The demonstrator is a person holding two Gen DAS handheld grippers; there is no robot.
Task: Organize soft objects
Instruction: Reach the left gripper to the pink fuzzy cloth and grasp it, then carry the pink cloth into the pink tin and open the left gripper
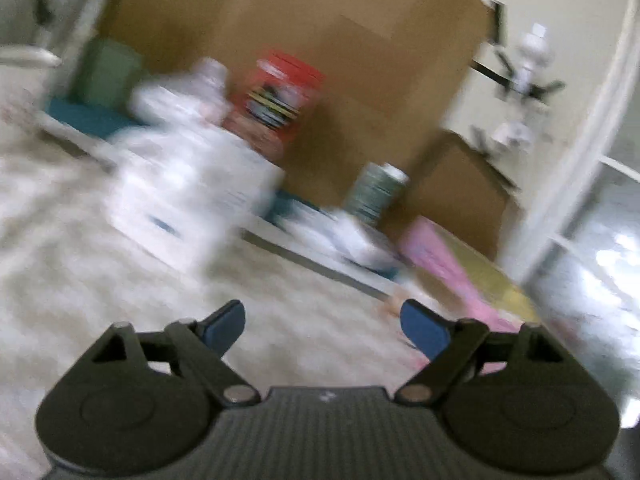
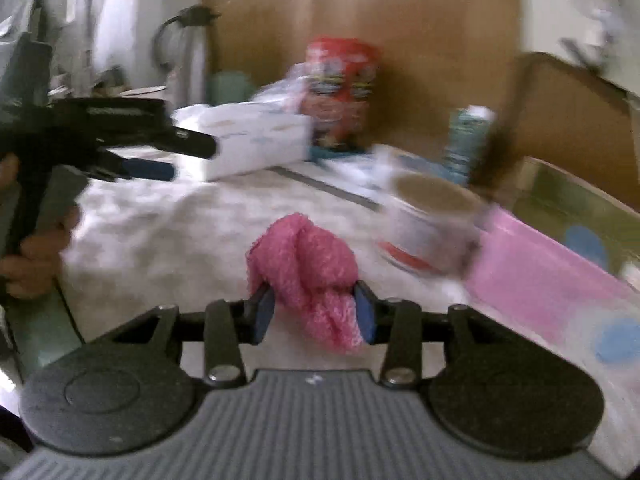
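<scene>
While blurred | right hand-held gripper pads touch pink cloth | left hand-held gripper apart, empty

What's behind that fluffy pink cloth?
Behind the pink cloth lies the white bedspread, then a white box and red jar. The patch directly behind is hidden.

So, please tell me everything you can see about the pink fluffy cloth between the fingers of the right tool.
The pink fluffy cloth looks like soft terry or chenille, bunched into a loose, folded lump. It sits between the blue pads of the right tool, one on each side of it, and its lower end hangs down past them. Whether the pads press it is unclear. Behind it lies the white cloth-covered surface; blur hides finer detail.
</scene>
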